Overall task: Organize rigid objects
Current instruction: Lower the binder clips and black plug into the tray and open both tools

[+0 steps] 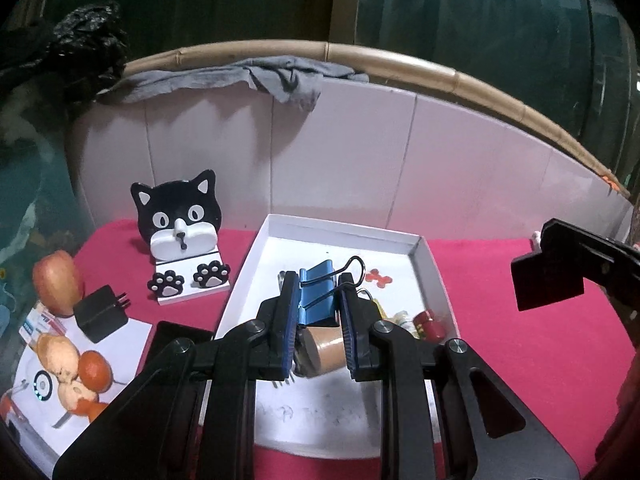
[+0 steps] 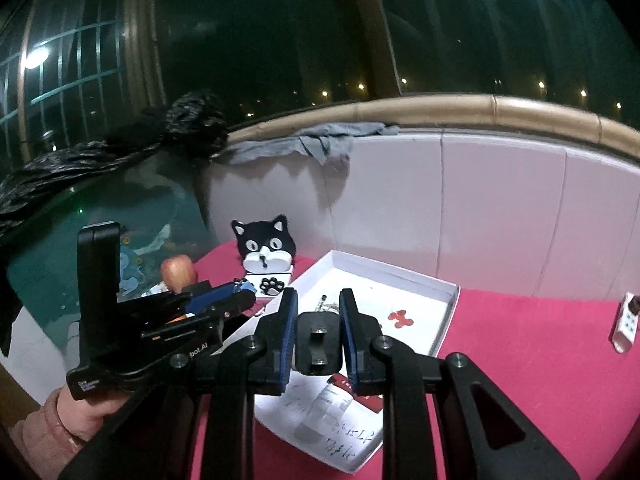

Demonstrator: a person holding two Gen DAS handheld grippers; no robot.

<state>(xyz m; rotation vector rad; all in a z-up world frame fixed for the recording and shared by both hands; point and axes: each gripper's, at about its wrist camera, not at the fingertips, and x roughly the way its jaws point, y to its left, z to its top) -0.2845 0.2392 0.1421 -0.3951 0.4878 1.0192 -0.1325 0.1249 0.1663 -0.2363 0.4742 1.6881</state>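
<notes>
two things were clamped at once: a blue binder clip (image 1: 316,292) sat pinched between the pads of the left gripper (image 1: 319,312), held above the white tray (image 1: 424,256), while the right gripper (image 2: 318,330) was clenched on a small black plastic piece (image 2: 319,342) over the same tray. in the tray lay a brown cylinder (image 1: 326,350), a small red jar (image 1: 430,325) and a red bone-shaped piece (image 1: 379,278). beyond it on the red cloth (image 1: 520,340) stood a black-and-white cat phone stand (image 1: 182,236), with an apple (image 1: 56,286) to its left.
</notes>
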